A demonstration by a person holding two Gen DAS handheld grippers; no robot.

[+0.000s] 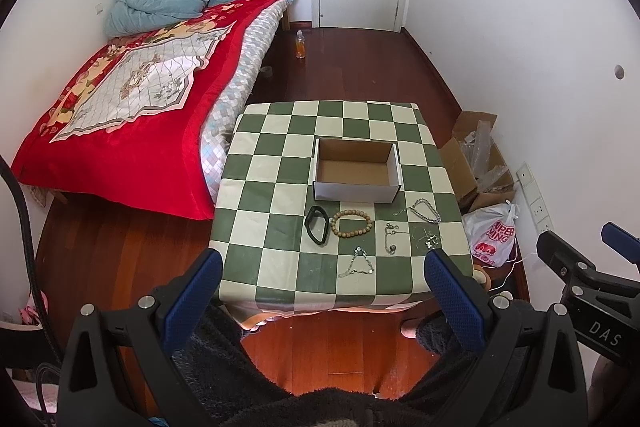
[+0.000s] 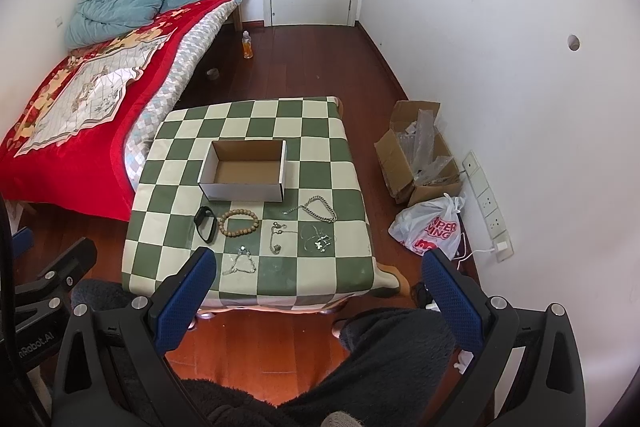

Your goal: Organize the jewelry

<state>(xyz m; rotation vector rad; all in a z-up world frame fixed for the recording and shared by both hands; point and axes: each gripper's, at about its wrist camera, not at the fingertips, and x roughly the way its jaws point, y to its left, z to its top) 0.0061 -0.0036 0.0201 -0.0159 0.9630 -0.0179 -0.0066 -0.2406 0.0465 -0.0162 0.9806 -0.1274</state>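
six pieces of jewelry spread on a green-and-cream checked tablecloth [image 1: 280,163], all near of an open cardboard box [image 1: 357,171] with white outer walls and a bare brown floor. far row, left to right: black band [image 1: 317,225], glossy and bent into a pointed loop; wooden bead bracelet [image 1: 351,223], round tan beads in a ring, just beside the band; heavy silver chain [image 1: 424,211], thick links, doubled over. nearer row: thin silver chain with pale round stones [image 1: 357,263], laid out as a triangle; slim dark-metal chain [image 1: 390,237], running near to far; fine tangled chain with small charms [image 1: 427,240], hard to make out. left gripper [image 1: 324,291] and right gripper [image 2: 320,287] both spread wide, blue dimpled pads on black frames, holding nothing, hovering at the table's near edge above fuzzy dark fabric.
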